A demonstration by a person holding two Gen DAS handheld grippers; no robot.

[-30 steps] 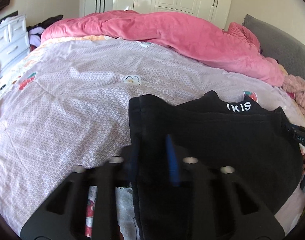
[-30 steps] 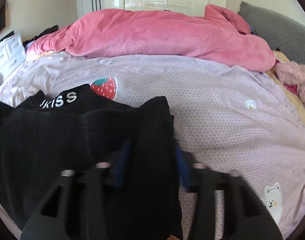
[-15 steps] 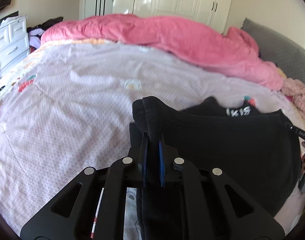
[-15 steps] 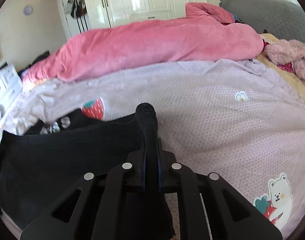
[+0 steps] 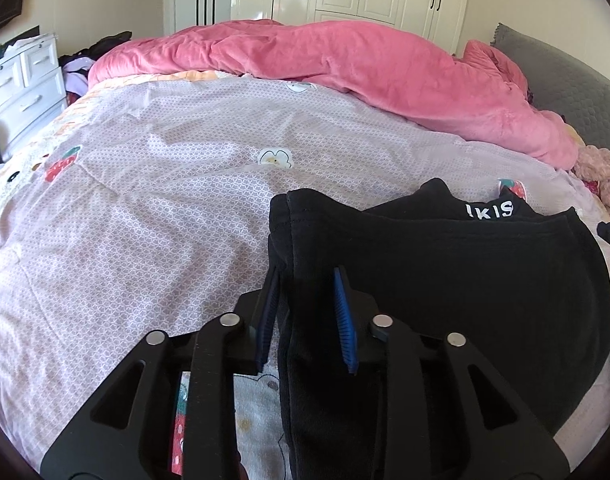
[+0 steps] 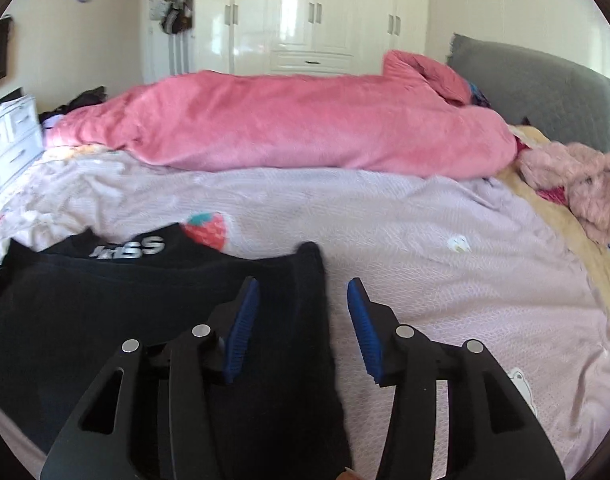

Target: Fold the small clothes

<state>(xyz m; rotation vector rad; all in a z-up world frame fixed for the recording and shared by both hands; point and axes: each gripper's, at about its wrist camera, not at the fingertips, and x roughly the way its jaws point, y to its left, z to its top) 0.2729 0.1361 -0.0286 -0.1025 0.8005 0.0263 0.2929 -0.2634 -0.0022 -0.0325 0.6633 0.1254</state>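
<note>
One black garment (image 5: 445, 280) is lying folded on the lilac bedsheet (image 5: 145, 220) as two grippers, left gripper (image 5: 307, 312) and right gripper (image 6: 303, 320), are hovering wide-jawed over its two near corners, gripping nothing.

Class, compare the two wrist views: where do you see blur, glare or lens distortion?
Left wrist view: sharp, the black garment lettering crisp, fisheye bending the bed. Right wrist view: softer and motion-blurred, lettering smeared, glare on the wardrobe doors.
</note>
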